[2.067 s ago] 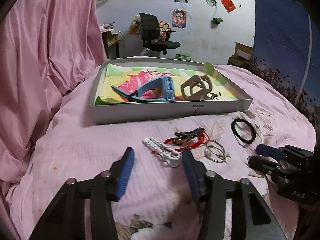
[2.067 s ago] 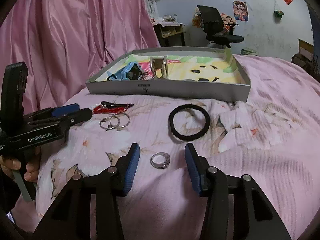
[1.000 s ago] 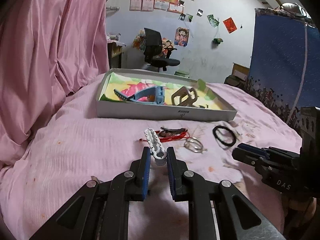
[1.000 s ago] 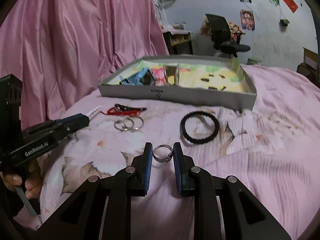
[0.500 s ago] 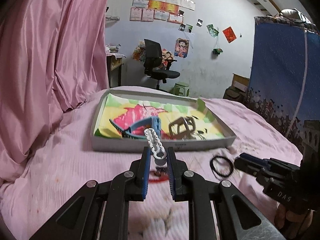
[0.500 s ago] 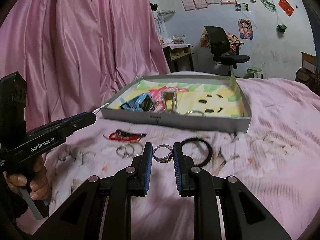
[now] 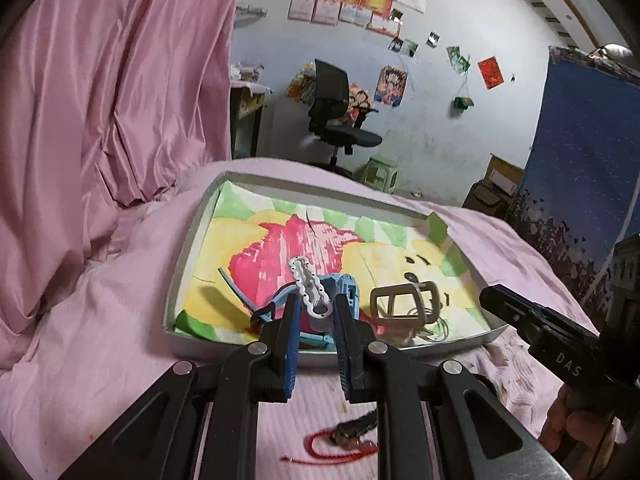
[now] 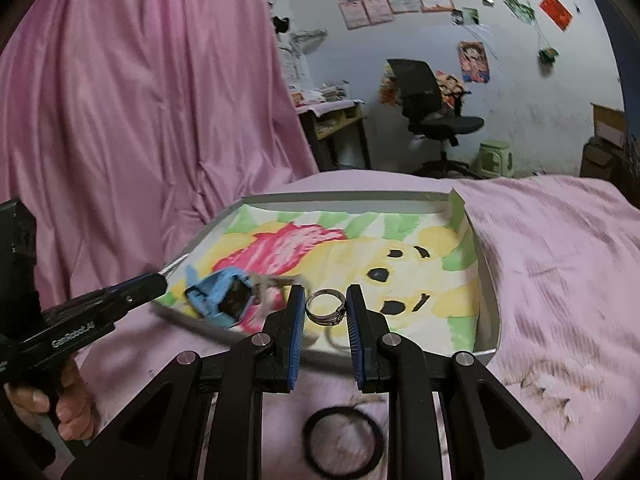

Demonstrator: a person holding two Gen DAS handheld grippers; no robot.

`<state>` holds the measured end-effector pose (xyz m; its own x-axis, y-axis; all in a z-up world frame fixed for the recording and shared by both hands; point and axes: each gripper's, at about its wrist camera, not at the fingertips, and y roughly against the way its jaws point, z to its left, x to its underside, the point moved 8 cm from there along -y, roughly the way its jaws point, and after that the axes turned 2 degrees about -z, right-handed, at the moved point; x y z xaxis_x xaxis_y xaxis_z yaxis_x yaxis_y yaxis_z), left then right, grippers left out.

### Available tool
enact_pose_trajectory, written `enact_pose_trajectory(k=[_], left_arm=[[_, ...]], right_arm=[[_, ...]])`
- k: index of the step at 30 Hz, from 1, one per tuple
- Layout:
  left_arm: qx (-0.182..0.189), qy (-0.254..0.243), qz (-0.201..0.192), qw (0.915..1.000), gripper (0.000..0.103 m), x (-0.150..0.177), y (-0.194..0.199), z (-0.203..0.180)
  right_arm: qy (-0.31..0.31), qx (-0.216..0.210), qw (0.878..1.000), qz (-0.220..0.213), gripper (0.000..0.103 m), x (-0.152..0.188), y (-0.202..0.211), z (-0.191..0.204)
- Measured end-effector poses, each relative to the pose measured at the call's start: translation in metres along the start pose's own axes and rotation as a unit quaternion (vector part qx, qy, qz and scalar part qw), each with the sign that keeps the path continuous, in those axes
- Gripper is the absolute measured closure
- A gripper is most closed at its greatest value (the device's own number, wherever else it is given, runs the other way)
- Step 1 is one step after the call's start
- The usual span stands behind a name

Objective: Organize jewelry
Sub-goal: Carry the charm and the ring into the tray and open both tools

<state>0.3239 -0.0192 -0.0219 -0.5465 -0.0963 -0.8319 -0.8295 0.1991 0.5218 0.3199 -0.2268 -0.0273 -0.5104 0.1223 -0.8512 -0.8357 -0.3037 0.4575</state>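
Two grippers are in my hands, each clamped on a small piece of jewelry above a shallow grey tray on a pink bedspread.

From my left wrist camera: my left gripper (image 7: pixel 316 316) has its blue pads nearly closed on the lower end of a white bracelet (image 7: pixel 308 286), a short strip of linked pieces that sticks up and away from the fingertips. It is lifted off the bed and seen in front of the tray (image 7: pixel 188 256), which is lined with a bright cartoon drawing in pink, yellow and green. Inside the tray, a blue watch (image 7: pixel 346 288) lies just behind the bracelet and a beige watch (image 7: pixel 404 302) lies to its right. On the bedspread (image 7: pixel 120 320) below my fingers lies a red cord (image 7: pixel 332 454) with a dark clip. My right gripper (image 7: pixel 490 298) reaches in from the right edge, its tip near the tray's right corner.

From my right wrist camera: my right gripper (image 8: pixel 324 306) is narrowed on a silver ring (image 8: pixel 324 307), pinched by its sides between the pads and held up in front of the tray's near wall. The blue watch shows blurred at the left. A black hair band (image 8: pixel 342 444) lies on the bedspread beneath my fingers. My left gripper enters from the left, my hand (image 8: pixel 68 404) around its grip
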Motion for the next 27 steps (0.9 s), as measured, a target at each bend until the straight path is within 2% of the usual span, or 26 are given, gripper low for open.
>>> enact_pose_trajectory(k=[4,12,16,27], left_arm=[[-0.007,0.003,0.026,0.9996,0.087,0.004,-0.017,0.002],[-0.012,0.013,0.052,0.9985,0.087,0.013,-0.03,0.008],[-0.013,0.013,0.058,0.9982,0.087,0.015,-0.034,0.008],[-0.018,0.007,0.065,0.9977,0.087,0.017,-0.036,0.006]], right_arm=[[-0.001,0.006,1.0,0.02,0.084,0.007,-0.016,-0.004],[-0.004,0.003,0.998,0.056,0.084,0.02,-0.038,-0.007],[-0.007,0.002,0.997,0.074,0.084,0.027,-0.047,-0.01],[-0.002,0.006,0.996,0.09,0.084,0.031,-0.054,-0.01]])
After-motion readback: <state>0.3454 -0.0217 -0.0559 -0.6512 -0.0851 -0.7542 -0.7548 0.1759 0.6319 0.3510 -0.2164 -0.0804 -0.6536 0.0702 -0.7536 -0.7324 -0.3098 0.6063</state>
